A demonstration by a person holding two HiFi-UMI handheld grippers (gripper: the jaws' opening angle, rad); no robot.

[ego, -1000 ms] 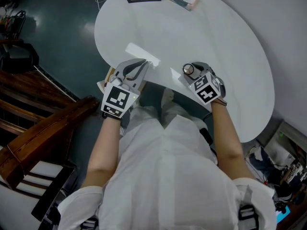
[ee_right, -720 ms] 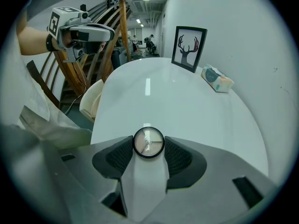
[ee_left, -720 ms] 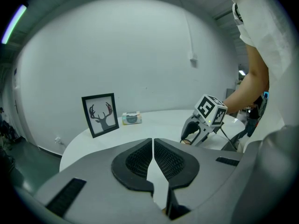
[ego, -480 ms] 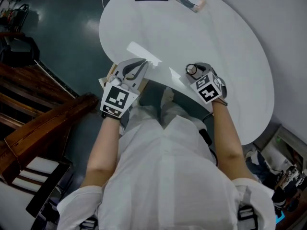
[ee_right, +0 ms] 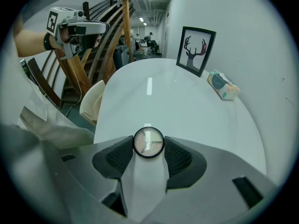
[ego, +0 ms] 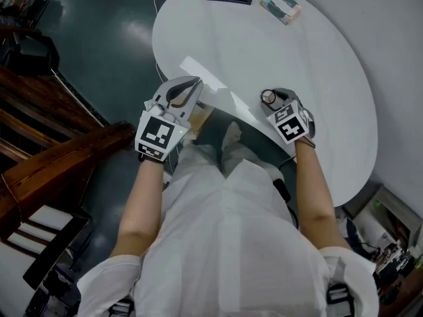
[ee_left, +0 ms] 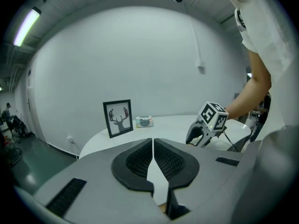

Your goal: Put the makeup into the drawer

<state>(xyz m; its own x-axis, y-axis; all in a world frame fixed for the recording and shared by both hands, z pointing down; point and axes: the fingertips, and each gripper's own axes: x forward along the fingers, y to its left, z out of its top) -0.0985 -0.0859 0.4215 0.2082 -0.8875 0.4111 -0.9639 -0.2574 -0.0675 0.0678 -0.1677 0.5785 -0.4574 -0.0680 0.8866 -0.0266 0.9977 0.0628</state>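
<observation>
**Task at an early stage.** The right gripper (ego: 272,101) is clenching a small round compact (ee_right: 148,142) between its pads. It is holding the compact over the white table (ego: 317,65), close to the edge nearest the person — the makeup is not yet lying in any drawer.

The left gripper (ee_left: 153,143) is hovering with its jaws pressed together and nothing between them. It is just beside a tan piece (ego: 202,114) that is showing under the table's near edge. This is probably the drawer, though how far it is standing open cannot be told.

Remaining, on this reading: carrying the compact to the drawer and releasing it inside.

Against the frame one second earlier, the left gripper is now sitting to the left of the tan piece rather than to its right — while the right gripper is keeping its place and its grip on the compact. The whole table is also lying further right in the head view.
</observation>
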